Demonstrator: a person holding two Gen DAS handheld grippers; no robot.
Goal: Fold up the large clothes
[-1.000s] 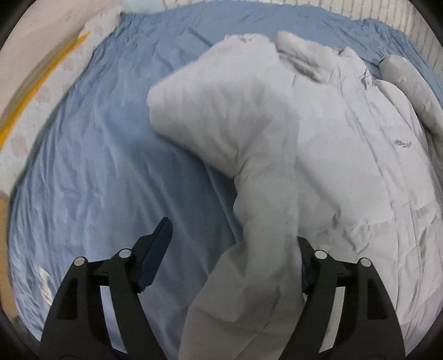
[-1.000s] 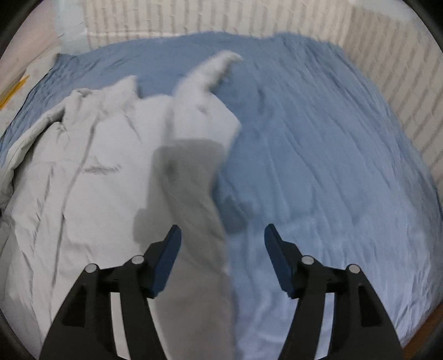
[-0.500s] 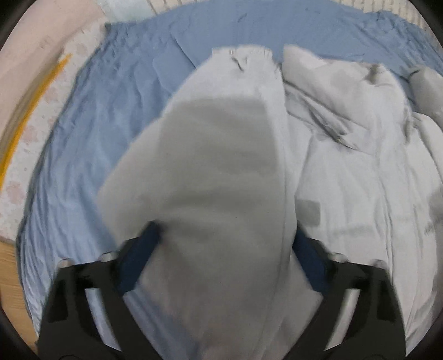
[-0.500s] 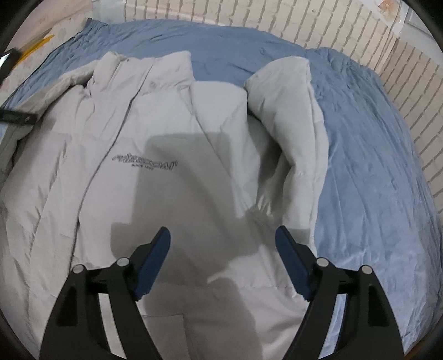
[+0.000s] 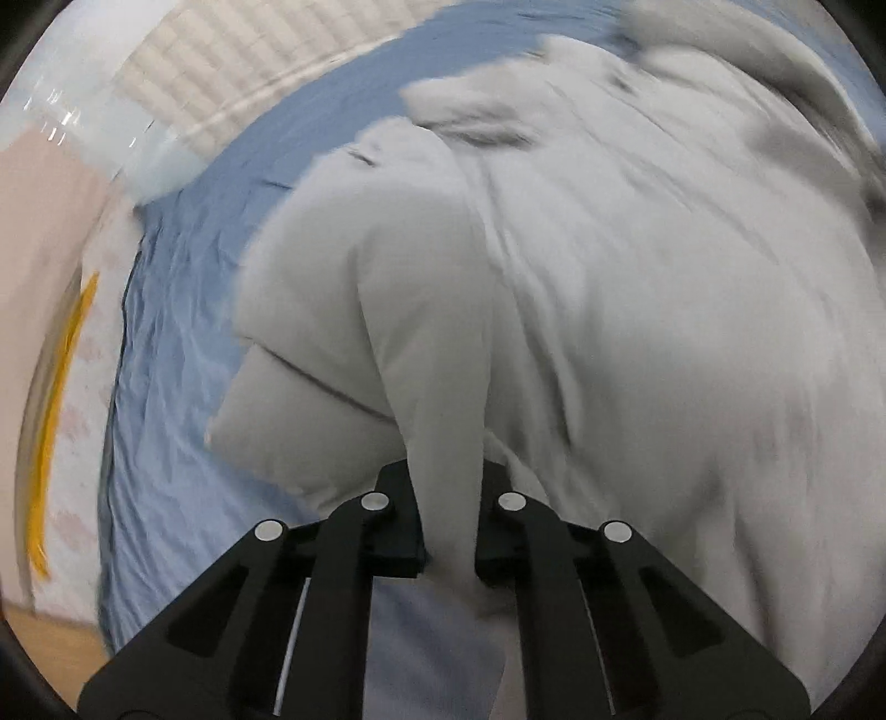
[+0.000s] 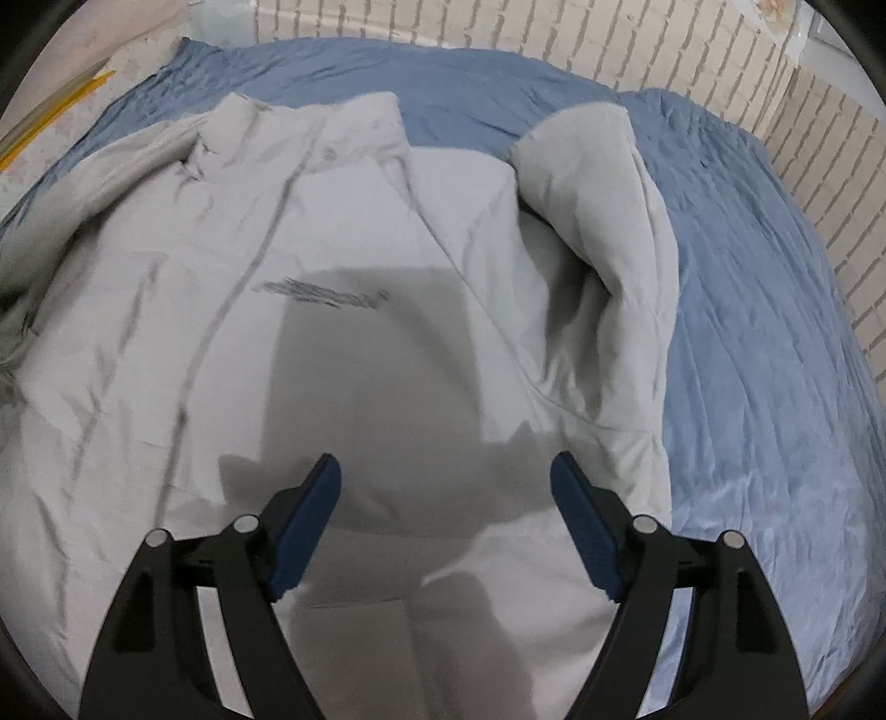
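Note:
A large pale grey padded jacket (image 6: pixel 343 288) lies front up on a bed with a blue sheet (image 6: pixel 764 310). Its collar points to the far side and dark lettering crosses the chest. In the left wrist view my left gripper (image 5: pixel 449 531) is shut on the jacket's left sleeve (image 5: pixel 398 310), which hangs bunched over the jacket body (image 5: pixel 664 310). The right sleeve (image 6: pixel 620 221) lies folded in along the jacket's right edge. My right gripper (image 6: pixel 446 520) is open and empty above the jacket's lower front.
A white brick wall (image 6: pixel 554 39) runs behind and to the right of the bed. The blue sheet (image 5: pixel 183 354) shows left of the jacket, with a pale patterned surface and a yellow strip (image 5: pixel 55 410) beyond it. A bit of wooden floor (image 5: pixel 50 637) shows at bottom left.
My left gripper has closed on the left sleeve and carried it over the jacket body; its view is blurred by motion. My right gripper let go of the right sleeve and stays open over the jacket.

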